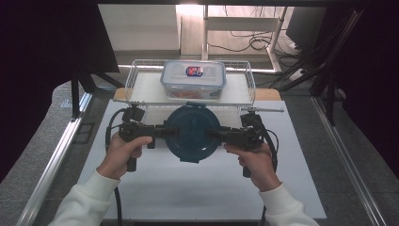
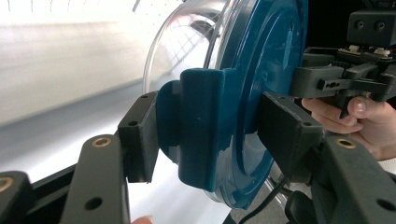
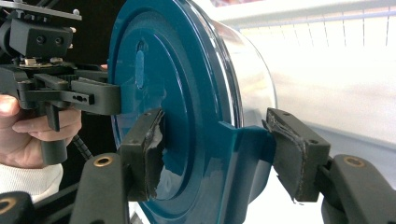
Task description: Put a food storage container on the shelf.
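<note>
A round clear container with a dark blue lid hangs above the white table, lid facing up. My left gripper is shut on the latch flap at its left edge, and my right gripper is shut on the opposite flap. In the left gripper view the jaws clamp the blue flap, one pad above the lid and one below, beside the clear bowl. The right gripper view shows the same grip on the other flap, with worn pads.
A white wire basket stands at the back of the table. It holds a rectangular clear box with a blue-rimmed lid. A white mat covers the table. Metal rails run along both sides.
</note>
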`<state>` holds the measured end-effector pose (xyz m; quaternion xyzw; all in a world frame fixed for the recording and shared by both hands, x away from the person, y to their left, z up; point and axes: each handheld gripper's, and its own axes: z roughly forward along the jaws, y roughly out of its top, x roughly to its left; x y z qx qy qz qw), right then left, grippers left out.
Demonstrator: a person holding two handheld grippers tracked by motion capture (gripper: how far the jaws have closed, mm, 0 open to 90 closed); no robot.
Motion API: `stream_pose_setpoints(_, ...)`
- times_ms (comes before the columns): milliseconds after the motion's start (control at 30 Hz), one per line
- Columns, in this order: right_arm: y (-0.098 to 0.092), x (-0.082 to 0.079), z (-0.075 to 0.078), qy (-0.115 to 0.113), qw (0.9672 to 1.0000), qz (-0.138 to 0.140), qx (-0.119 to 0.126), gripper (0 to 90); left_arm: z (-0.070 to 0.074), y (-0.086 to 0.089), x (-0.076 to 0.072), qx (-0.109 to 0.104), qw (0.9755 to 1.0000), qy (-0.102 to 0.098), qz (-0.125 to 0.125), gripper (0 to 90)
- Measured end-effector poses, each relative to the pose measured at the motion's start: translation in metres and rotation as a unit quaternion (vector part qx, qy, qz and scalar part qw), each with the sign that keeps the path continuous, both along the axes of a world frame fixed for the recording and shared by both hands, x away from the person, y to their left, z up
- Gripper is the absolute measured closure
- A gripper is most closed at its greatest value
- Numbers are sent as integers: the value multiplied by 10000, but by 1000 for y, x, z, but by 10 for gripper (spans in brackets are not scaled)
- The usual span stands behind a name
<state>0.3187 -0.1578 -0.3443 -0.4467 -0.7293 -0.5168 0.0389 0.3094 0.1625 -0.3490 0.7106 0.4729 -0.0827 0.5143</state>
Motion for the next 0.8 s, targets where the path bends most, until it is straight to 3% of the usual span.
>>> stream_pose_setpoints(467,-3,9,23,-78,9999,39,140,391,31,-1,8,-26,9997,-258,38,422)
stream_pose_setpoints(800,-4,19,44,-176,9997,28,138,392,49,-2,17,-64,9994,-339,87,420)
